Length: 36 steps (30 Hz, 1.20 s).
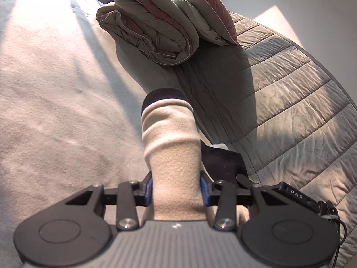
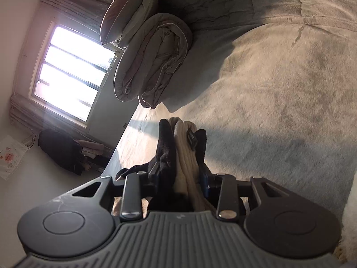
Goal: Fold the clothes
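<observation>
Over the bed (image 1: 55, 111), each tool, left (image 1: 176, 185) and right (image 2: 180, 178), clamped on the cream-and-black garment (image 1: 171, 145)

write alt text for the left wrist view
The left gripper is shut on a bunched cream fleece garment with a dark cuff, held above a pale bed cover. Beyond it a folded duvet sits beside a quilted grey headboard.

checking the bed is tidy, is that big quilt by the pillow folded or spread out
Folded: the quilt sits as a thick layered roll beside the pillow, its stacked edges showing.
</observation>
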### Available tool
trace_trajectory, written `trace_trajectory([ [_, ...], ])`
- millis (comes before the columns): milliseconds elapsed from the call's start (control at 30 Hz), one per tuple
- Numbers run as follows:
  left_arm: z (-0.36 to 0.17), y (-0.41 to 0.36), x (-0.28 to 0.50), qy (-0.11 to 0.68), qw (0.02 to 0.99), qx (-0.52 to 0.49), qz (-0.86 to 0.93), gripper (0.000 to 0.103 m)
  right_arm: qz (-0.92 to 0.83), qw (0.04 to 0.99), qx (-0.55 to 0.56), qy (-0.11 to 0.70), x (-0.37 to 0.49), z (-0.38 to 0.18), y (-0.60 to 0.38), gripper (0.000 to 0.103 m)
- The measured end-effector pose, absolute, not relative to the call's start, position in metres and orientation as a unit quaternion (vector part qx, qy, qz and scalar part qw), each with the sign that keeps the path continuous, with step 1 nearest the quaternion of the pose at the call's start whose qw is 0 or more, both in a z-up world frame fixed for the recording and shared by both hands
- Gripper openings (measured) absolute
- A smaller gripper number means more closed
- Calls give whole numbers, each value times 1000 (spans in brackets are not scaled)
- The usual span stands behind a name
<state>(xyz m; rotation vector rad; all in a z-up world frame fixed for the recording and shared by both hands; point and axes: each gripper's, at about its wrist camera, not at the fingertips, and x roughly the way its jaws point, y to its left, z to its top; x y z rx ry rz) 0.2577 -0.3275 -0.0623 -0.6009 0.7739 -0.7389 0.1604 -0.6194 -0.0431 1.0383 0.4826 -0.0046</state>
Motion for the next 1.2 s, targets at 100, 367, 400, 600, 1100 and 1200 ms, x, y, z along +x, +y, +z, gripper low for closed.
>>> trace_trajectory([
  [100, -71, -351, 271, 360, 821, -272, -349, 41, -19, 840, 495, 223, 173, -56, -643, 38],
  [367, -114, -366, 280, 357, 843, -238, -325, 50, -65, 846, 470, 245, 193, -94, -653, 42],
  [400, -112, -363, 281, 353, 845, -237, -324, 52, -68, 847, 467, 244, 193, -97, -652, 46],
  [600, -68, -352, 268, 253, 896, -182, -316, 51, -100, 905, 372, 181, 178, -61, -639, 47],
  [1100, -105, -404, 304, 255, 915, -69, -305, 25, -90, 960, 161, 208, 234, -105, -607, 0],
  [1200, -104, -405, 304, 258, 915, -68, -303, 25, -90, 960, 165, 208, 234, -105, -609, 0],
])
